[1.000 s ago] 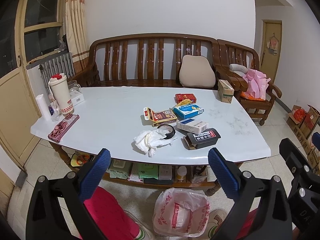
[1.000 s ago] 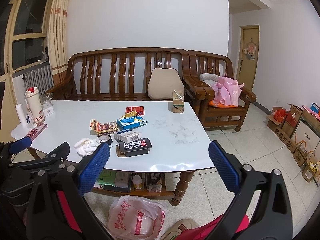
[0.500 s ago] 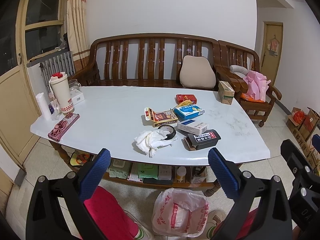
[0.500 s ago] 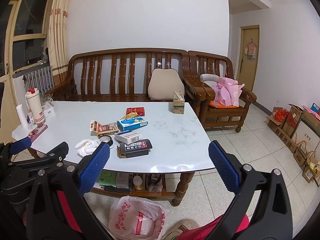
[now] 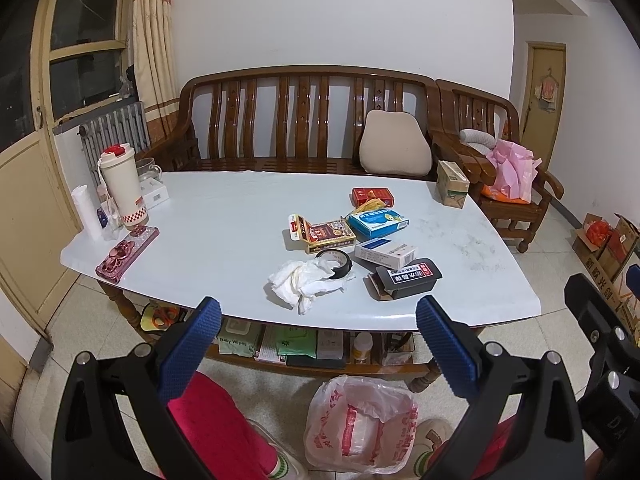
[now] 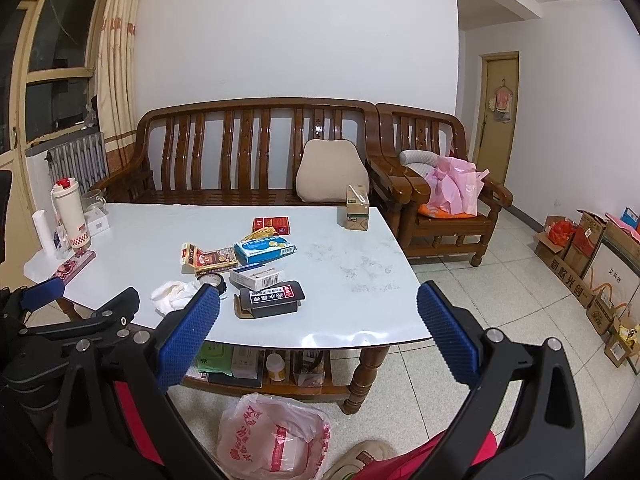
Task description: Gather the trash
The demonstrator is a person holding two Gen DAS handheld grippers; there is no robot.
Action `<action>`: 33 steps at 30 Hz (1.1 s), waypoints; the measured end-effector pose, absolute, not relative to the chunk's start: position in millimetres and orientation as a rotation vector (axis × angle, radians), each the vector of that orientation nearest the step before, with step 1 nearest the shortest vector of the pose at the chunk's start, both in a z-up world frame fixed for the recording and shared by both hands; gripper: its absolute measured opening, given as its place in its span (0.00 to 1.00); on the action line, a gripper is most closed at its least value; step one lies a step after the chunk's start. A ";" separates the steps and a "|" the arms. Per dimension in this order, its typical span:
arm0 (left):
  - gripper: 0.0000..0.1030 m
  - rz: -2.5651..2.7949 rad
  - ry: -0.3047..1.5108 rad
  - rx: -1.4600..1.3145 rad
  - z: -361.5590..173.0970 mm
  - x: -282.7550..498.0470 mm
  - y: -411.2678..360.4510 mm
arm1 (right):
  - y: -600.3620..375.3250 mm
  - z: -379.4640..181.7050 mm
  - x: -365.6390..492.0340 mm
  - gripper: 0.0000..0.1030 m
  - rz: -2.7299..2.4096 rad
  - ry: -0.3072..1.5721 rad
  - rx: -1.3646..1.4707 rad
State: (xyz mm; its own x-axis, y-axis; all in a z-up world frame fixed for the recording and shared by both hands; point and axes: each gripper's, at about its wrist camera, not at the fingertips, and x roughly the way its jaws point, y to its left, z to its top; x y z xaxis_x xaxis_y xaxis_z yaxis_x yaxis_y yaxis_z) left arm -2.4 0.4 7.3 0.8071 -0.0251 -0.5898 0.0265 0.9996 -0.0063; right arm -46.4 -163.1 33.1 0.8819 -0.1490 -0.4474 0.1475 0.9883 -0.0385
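before the table (image 5: 200,240) — both grippers' fingers spread wide, empty — crumpled tissue (image 5: 304,284) near its edge.

Crumpled white tissue (image 5: 305,282) beside a black tape roll (image 5: 334,264) on the table (image 5: 208,236); open plastic bag (image 5: 360,424) on the floor below

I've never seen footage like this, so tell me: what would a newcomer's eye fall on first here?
Probably the blue-padded jaws of the left gripper and the right gripper, both spread wide and empty in the foreground. Next comes the white table, with a crumpled white tissue near its front edge beside a cluster of small boxes. On the floor below sits an open plastic bag.
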 end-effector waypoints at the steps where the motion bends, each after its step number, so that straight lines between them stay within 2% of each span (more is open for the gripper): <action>1: 0.93 -0.027 0.630 0.002 7.6 -2.3 0.5 | -163.1 33.9 -46.4 0.94 -0.154 0.466 -0.004; 21: 0.93 -0.047 0.657 0.015 9.8 1.1 1.2 | -166.6 35.1 -46.4 0.94 -0.129 0.472 0.000; 28: 0.93 -0.248 0.861 0.010 18.3 47.7 26.0 | -194.4 63.0 -25.0 0.94 0.049 0.403 -0.027; 33: 0.93 -0.334 1.007 -0.022 23.3 84.4 40.9 | -211.9 88.0 13.2 0.94 0.125 0.451 -0.089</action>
State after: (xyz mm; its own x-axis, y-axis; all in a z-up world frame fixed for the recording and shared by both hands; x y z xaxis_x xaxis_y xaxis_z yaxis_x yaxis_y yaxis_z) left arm 84.4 40.9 23.3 0.4880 -0.2852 -0.8249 0.2649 0.9489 -0.1713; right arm 13.2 -211.9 88.0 0.8925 0.1006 -0.4397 -0.1397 0.9885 -0.0576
